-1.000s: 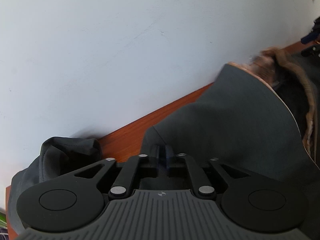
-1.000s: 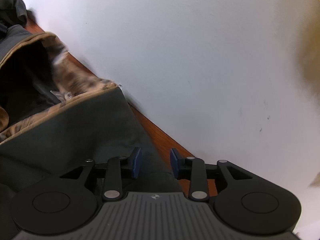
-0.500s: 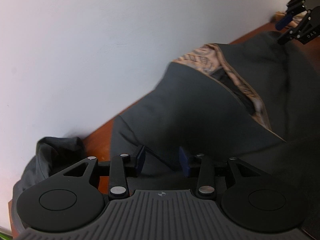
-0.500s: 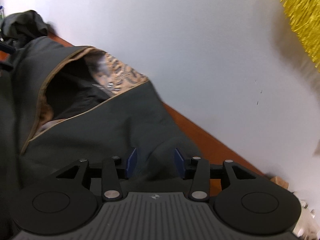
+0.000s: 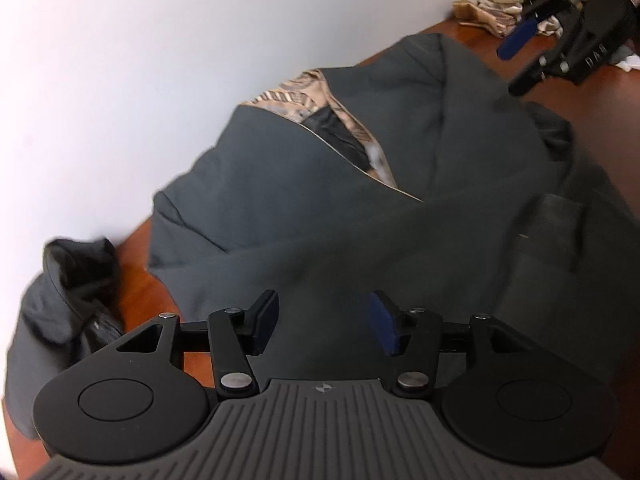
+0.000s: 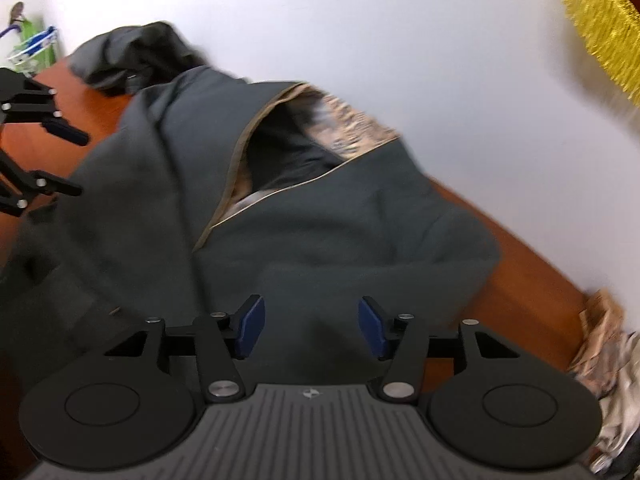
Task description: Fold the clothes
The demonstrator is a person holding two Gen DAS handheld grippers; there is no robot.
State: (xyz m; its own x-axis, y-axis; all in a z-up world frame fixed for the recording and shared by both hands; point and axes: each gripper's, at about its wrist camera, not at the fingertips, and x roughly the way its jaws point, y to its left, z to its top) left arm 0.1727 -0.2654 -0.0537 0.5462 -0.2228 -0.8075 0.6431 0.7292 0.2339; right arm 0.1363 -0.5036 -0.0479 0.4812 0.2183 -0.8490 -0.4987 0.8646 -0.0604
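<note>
Both grippers now hang above the dark grey jacket (image 5: 304, 184) with jaws spread wide and nothing between them; a second ago the left gripper (image 5: 325, 322) was pressed shut on the cloth, and the right gripper (image 6: 311, 326) stood narrower. Released, the jacket lies spread on the red-brown table (image 6: 532, 280), its patterned tan lining (image 6: 352, 128) facing the white wall (image 6: 360, 20). Another dark garment (image 5: 68, 280) sits bunched beyond, near the wall.

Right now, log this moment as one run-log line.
left tool: open | right tool: open | dark grey jacket: spread on wooden table, unheld | fold: not begun
</note>
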